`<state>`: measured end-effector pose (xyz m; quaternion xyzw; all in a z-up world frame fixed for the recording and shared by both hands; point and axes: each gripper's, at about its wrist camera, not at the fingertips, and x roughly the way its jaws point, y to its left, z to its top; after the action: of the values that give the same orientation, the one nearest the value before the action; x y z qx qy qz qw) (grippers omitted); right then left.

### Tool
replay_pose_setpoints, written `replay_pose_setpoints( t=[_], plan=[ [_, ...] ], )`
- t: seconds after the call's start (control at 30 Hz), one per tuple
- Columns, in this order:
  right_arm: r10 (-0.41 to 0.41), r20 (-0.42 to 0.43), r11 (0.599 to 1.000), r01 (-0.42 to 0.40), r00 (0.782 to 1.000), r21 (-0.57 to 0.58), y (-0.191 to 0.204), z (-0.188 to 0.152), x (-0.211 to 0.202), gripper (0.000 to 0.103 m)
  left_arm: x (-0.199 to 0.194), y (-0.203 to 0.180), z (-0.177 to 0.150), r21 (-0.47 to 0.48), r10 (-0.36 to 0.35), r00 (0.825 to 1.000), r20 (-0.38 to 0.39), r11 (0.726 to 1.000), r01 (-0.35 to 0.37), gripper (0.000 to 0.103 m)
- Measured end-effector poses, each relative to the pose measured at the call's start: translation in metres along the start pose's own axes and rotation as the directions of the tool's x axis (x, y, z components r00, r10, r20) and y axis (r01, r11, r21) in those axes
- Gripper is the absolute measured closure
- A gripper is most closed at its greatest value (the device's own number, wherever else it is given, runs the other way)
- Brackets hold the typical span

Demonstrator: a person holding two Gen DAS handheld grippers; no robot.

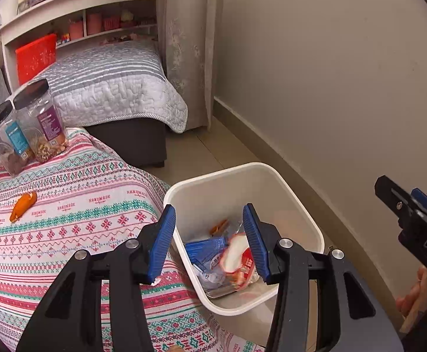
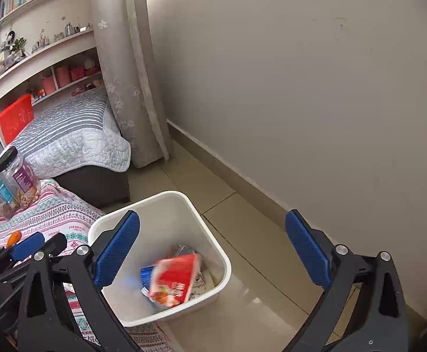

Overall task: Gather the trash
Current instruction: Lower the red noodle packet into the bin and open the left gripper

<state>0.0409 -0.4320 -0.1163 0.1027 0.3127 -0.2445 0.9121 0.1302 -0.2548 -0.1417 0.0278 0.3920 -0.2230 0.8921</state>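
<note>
Bedroom floor tiles meet a plain wall, and at the left a bed [image 1: 107, 76] under a grey striped quilt runs back to a shelved headboard. Nearer, two clear jars [image 1: 23, 129] with black lids stand side by side on a patterned cloth [image 1: 75, 214] (pink, teal and white bands), and one orange wrapper [image 1: 23, 202] lies alone on that cloth, well apart from the jars. Just beside the cloth's edge stands one white bin [image 1: 298, 202] on the floor, holding several wrappers: a blue one [image 1: 204, 249], a red-and-white packet [image 2: 175, 278] that looks blurred in the right wrist view, and some clear plastic. The left gripper [image 1: 210, 243] hangs above the bin with its fingers moderately spread and empty. The right gripper [image 2: 213, 249] has its fingers spread wide, empty, over the bin's far rim and floor.
</note>
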Motion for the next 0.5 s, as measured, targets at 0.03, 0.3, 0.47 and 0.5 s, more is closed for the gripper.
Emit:
replay_pose_setpoints(
  t=[0.03,0.3,0.47,0.5],
  plan=[
    [0.000,0.003,1.000,0.000,1.000,-0.002,0.001,0.000,0.000,0.007,-0.002,0.002,0.001,0.000,0.003,1.000,0.005,1.000,-0.003,0.055],
    [0.006,0.031,0.999,-0.005,1.000,-0.040,0.017,-0.002,-0.010,0.007,-0.010,0.010,-0.001,0.033,0.058,0.998,-0.004,0.998,-0.058,0.042],
    [0.020,0.016,0.998,-0.019,1.000,-0.060,0.026,-0.004,-0.012,0.007,-0.008,0.023,-0.007,0.049,0.088,0.994,-0.056,0.995,-0.086,0.038],
    [0.025,0.012,0.998,-0.024,1.000,-0.066,0.029,-0.005,-0.012,0.007,-0.007,0.027,-0.008,0.051,0.091,0.994,-0.068,0.995,-0.088,0.038]
  ],
)
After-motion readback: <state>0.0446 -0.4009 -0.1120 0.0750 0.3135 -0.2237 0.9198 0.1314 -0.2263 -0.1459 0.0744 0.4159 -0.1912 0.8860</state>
